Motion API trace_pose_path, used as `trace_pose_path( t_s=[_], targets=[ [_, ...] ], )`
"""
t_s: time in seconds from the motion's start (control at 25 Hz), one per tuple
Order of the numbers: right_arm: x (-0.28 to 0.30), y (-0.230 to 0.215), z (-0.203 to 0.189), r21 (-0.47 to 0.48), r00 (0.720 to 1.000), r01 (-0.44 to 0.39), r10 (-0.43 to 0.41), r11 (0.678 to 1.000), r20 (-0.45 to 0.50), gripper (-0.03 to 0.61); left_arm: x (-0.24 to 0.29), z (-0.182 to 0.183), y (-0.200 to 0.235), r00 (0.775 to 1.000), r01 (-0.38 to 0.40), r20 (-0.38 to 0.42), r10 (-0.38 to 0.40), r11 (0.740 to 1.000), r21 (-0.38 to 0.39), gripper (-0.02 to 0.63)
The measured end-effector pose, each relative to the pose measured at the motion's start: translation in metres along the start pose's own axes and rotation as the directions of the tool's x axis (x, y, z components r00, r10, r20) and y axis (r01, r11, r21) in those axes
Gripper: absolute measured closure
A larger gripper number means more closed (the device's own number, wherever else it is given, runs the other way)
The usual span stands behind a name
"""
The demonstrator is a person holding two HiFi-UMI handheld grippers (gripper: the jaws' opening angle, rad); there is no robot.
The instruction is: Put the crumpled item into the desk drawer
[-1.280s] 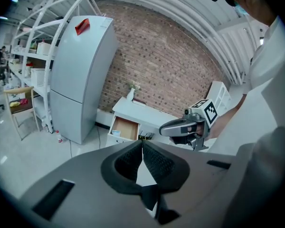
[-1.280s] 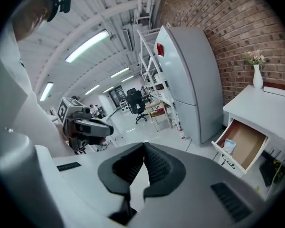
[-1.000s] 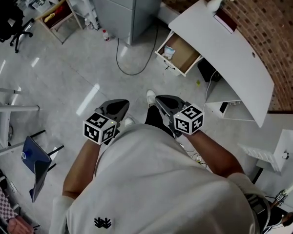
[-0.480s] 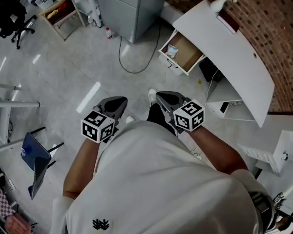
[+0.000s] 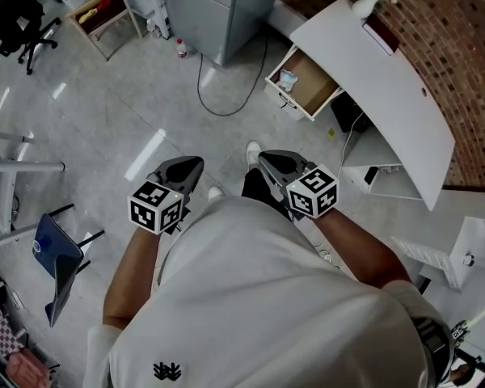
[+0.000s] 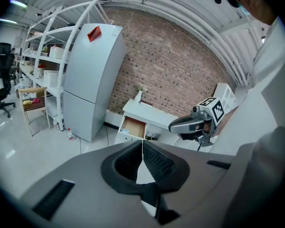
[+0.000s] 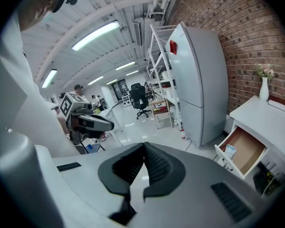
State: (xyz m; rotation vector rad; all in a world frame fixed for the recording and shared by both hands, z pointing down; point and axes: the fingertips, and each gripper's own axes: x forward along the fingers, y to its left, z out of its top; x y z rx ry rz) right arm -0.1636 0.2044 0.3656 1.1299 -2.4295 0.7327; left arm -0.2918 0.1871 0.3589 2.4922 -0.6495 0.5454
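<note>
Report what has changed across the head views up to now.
The left gripper has drifted a little toward the person's left, widening its gap from the right gripper. Nothing was taken hold of or let go. Both grippers' jaws are together and empty. The right gripper has hardly moved, and the desk drawer stays open with a pale item inside.

The pale item [image 5: 288, 79] lying in the open drawer [image 5: 314, 87] is showing too small to identify; the worktop [image 5: 388, 79] is covering the drawer's rear.
</note>
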Motion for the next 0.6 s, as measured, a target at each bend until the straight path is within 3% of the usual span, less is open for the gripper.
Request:
trace_pose_path(
  t_s=[0.6],
  targets=[
    [0.011, -0.019, 0.012, -0.030, 1.000, -0.008, 0.007, 1.000, -0.004, 0.551, 0.011, 0.003, 0.019, 0.999, -0.034, 0.002, 0.034, 0.999, -0.026, 0.589]
  ],
)
